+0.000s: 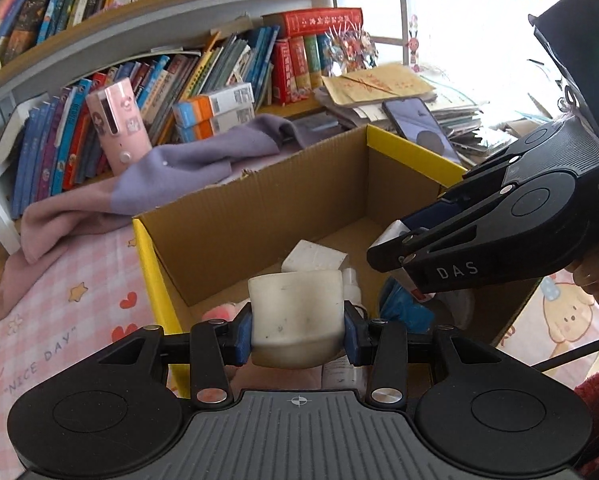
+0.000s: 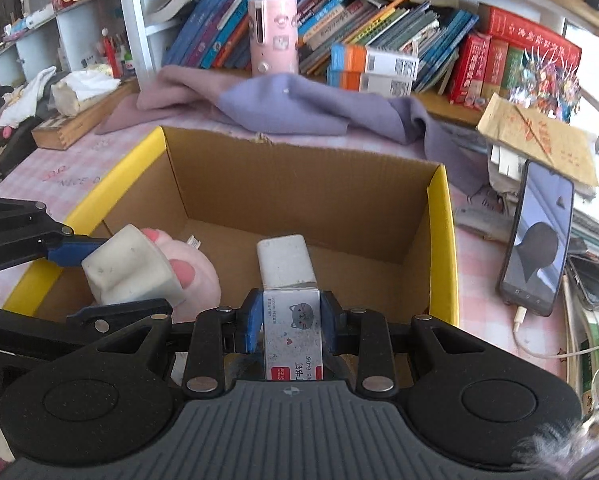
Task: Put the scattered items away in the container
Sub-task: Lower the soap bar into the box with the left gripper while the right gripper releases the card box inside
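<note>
I have both loads over the cardboard box (image 2: 307, 192), my landmark here. My left gripper (image 1: 298, 334) is clamped on a white cup-shaped holder (image 1: 295, 312) above the box's near left corner, over a pink plush toy (image 2: 199, 280). My right gripper (image 2: 291, 326) pinches a small staple box (image 2: 293, 328) above the near wall. I'd lower each inside the walls before letting go, dropping onto bare floor, not the white block (image 2: 285, 258). The staple box's long axis runs along my fingers, pointing into the cardboard box; the holder's mouth faces away from me.
</note>
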`<state>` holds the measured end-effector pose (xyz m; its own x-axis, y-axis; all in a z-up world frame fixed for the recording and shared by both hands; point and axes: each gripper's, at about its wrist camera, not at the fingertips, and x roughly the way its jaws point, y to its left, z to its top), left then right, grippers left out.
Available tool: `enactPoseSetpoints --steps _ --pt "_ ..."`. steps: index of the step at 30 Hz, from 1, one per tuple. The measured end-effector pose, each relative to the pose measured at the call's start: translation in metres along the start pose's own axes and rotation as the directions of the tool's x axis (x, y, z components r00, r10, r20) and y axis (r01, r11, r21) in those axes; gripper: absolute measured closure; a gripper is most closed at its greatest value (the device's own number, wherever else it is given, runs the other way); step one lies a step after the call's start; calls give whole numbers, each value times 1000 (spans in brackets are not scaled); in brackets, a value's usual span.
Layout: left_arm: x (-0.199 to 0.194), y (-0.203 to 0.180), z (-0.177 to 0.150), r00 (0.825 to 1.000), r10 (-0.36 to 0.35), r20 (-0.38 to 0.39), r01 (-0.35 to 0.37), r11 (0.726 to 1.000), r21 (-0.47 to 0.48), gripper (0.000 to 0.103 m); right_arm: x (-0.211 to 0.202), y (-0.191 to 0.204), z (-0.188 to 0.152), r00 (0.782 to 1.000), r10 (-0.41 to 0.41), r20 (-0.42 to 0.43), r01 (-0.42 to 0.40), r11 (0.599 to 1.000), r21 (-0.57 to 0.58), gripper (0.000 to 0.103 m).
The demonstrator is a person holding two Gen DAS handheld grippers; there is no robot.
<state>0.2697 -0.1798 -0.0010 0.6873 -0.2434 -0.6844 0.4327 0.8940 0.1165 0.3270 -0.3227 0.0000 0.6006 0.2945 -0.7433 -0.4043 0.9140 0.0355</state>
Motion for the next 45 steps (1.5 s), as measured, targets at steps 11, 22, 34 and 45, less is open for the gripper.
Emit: enactPoseSetpoints --steps 11,22,34,45 --pt "11 -10 5 1000 -8 -23 8 1000 17 61 8 -3 -3 999 39 -30 -40 999 -17 74" --pt "-11 -7 4 994 96 55 -92 994 -62 18 -3 -5 -1 999 36 33 -36 999 3 62" --pt "-83 -5 -1 955 165 245 -139 983 -119 5 -63 9 -9 977 -34 211 15 995 94 38" --pt "-140 -7 -44 927 233 293 -185 966 -182 2 -114 53 -40 943 -132 305 95 987 132 25"
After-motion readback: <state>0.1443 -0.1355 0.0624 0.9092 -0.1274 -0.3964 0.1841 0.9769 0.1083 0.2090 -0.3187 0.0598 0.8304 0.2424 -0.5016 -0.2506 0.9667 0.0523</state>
